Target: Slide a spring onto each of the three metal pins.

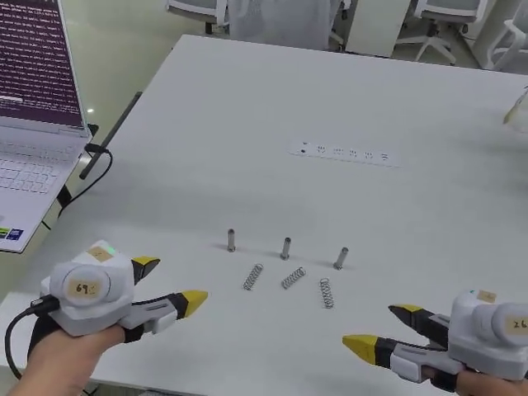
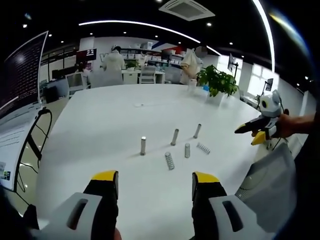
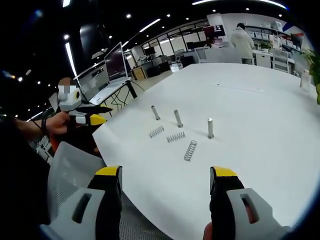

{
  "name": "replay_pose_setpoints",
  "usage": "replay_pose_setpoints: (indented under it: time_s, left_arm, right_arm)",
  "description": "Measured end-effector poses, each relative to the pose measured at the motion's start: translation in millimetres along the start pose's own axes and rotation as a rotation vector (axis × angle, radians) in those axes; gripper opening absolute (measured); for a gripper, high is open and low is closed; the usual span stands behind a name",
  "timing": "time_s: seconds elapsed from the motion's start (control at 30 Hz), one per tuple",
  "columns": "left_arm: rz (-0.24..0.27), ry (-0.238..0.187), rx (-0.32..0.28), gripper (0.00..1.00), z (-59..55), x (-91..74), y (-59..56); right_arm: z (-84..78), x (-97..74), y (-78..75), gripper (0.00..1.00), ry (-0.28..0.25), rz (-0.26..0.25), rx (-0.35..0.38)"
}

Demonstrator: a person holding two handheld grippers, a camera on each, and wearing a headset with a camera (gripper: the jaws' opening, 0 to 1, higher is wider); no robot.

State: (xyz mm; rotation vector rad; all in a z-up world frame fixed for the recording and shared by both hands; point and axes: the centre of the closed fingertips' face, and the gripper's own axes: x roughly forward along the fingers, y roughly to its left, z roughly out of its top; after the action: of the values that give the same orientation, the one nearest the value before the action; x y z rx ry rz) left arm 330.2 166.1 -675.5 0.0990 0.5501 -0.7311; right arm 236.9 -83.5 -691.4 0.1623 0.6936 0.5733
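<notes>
Yellow-tipped, white-bodied two-jaw left gripper (image 1: pixel 172 282), held in a hand at the near left of the broad white workbench top (image 1: pixel 247 115): jaws spread wide, nothing between them, tips pointing right toward the middle of the bench. Matching yellow-tipped right gripper (image 1: pixel 379 328), near right edge: jaws likewise parted and empty, tips pointing left. Three small coiled steel springs, lying on their sides in a loose row between the two grippers and a little beyond them: left-hand spring (image 1: pixel 252 276), middle spring (image 1: pixel 293 278), right-hand spring (image 1: pixel 327 292), each well apart from both grippers. Three short grey metal pins, standing on the bench in a row just behind the springs: left-hand pin (image 1: pixel 231 240), middle pin (image 1: pixel 285 248), right-hand pin (image 1: pixel 341 258); every pin is bare, each with a spring lying just in front of it, near but not touching. Long white power strip (image 1: pixel 351 153), lying flat at mid-bench, well beyond the pins. Open silver laptop (image 1: pixel 29 165), on the far left, screen lit with pale text on a dark purple ground. Thin black cable (image 1: pixel 92 169), looping beside the laptop's right edge. Green leafy potted plant (image 2: pixel 217 82), at the far end of the bench in the left gripper view. Office chairs (image 1: pixel 441 16), beyond the far edge.
</notes>
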Motion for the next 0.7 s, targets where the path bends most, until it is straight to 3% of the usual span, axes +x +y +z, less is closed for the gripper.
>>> replay_pose_setpoints:
  time_s: [0.7]
  left_arm:
    - [-0.048, 0.002, 0.015, 0.51, 7.0, 30.0, -10.3]
  right_arm:
    - [-4.6, -7.7, -4.1, 0.7, -0.003, -0.023, 0.012]
